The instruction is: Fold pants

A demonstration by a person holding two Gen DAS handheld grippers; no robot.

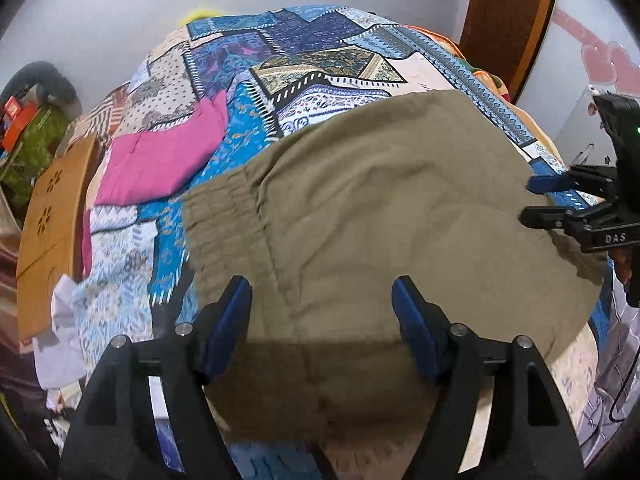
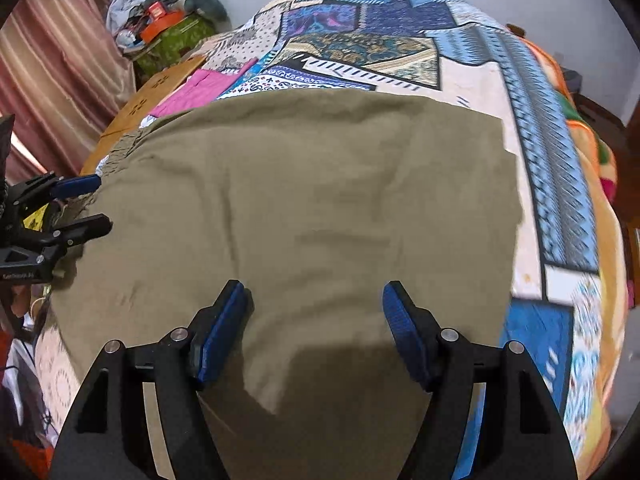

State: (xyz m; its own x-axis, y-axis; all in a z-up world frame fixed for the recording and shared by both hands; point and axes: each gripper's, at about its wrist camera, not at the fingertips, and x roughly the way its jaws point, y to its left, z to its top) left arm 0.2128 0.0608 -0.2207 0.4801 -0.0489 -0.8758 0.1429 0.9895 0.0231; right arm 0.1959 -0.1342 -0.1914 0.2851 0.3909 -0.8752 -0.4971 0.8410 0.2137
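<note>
Olive-khaki pants (image 1: pixel 380 208) lie folded flat on a patchwork bedspread (image 1: pixel 312 52), with the elastic waistband (image 1: pixel 216 220) at the left. They also fill the right wrist view (image 2: pixel 304 200). My left gripper (image 1: pixel 322 292) is open and empty above the near part of the pants. It also shows at the left edge of the right wrist view (image 2: pixel 102 204), open. My right gripper (image 2: pixel 314 296) is open and empty above the pants. It also shows at the right edge of the left wrist view (image 1: pixel 526 200), open beside the pants' right edge.
A folded pink garment (image 1: pixel 168 160) lies on the bed left of the pants. A wooden board (image 1: pixel 52 220) stands at the bed's left side. Clutter (image 2: pixel 168 20) sits in the far corner by a curtain (image 2: pixel 60 72). An orange blanket (image 2: pixel 588 140) lies along the bed's right edge.
</note>
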